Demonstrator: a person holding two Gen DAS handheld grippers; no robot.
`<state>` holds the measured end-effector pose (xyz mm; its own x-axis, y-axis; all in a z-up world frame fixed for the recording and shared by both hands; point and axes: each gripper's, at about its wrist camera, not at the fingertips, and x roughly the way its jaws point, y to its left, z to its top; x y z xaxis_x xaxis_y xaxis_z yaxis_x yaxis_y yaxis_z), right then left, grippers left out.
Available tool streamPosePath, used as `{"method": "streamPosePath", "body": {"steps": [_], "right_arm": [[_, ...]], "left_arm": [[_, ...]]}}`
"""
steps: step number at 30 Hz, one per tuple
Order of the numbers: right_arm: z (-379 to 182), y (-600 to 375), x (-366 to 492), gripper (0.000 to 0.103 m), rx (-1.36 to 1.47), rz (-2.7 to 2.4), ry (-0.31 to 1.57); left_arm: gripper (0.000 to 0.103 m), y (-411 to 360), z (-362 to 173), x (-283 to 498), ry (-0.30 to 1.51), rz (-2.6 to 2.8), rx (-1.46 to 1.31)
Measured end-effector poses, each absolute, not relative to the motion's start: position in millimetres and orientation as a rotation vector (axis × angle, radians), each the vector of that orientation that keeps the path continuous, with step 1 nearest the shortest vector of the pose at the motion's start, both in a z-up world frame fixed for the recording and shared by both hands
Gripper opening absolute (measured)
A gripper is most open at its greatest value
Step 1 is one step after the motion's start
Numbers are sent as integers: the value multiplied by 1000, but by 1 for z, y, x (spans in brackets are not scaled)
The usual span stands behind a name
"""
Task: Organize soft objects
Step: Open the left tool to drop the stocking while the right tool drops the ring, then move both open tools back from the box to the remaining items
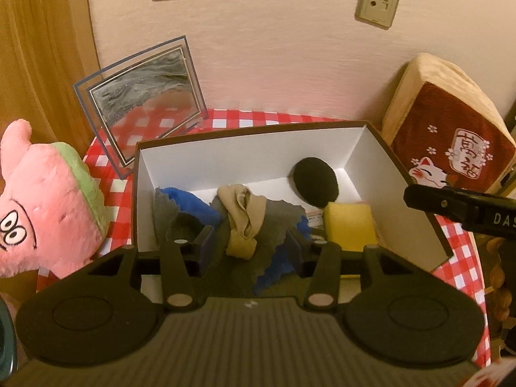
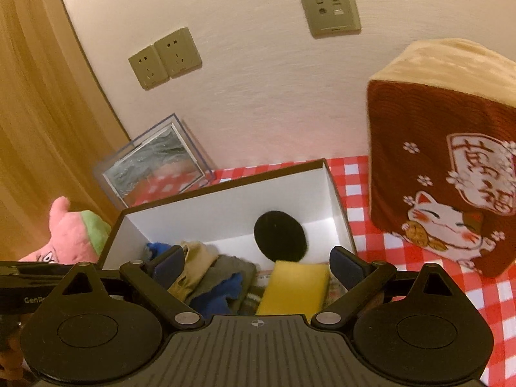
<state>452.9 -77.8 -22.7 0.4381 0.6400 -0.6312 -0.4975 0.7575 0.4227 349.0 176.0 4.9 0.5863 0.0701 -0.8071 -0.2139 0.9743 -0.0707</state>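
- The left tool [image 1: 246, 245] stands half open above the near end of the box [image 1: 371, 143]; its two dark blue pads flank the beige cloth without pressing on it, so it holds nothing.
- The right tool [image 2: 258, 262] gapes wide over the same box, nothing between its pads. On its black arm, seen from the left wrist view, the white letters "DAS" can be read; on the left tool's arm, in the right wrist view, "GenR" shows, the rest cut off.
- One rectangular cardboard box, dark outside and white inside, sits mid-table on a red-and-white checked cloth [image 1: 464, 251].
- Inside it lie the soft things: one knotted beige cloth [image 1: 243, 217], one fuzzy blue-and-grey cloth [image 1: 193, 208], one yellow sponge block [image 1: 350, 227], one black oval pad [image 1: 316, 182] leaning on the far wall.
- At the table's left edge, one pink plush toy [image 1: 48, 200] with a green band and cartoon eyes.
- At the right edge, one boxy red-and-tan cushion [image 2: 451, 154] printed with a white cat, blossoms and Chinese characters.
- At the far left corner, one clear-framed sand picture [image 1: 145, 103].
- Three beige wall plates [image 2: 330, 8] behind.
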Motion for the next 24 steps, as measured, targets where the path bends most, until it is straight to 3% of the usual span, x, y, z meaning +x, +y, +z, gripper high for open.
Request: {"method": "streamPosePath", "body": {"steps": [24], "right_arm": [[-5,-158,358,96,227,673,881]], "left_arm": [[45,112,27,254,933,88,-172]]}}
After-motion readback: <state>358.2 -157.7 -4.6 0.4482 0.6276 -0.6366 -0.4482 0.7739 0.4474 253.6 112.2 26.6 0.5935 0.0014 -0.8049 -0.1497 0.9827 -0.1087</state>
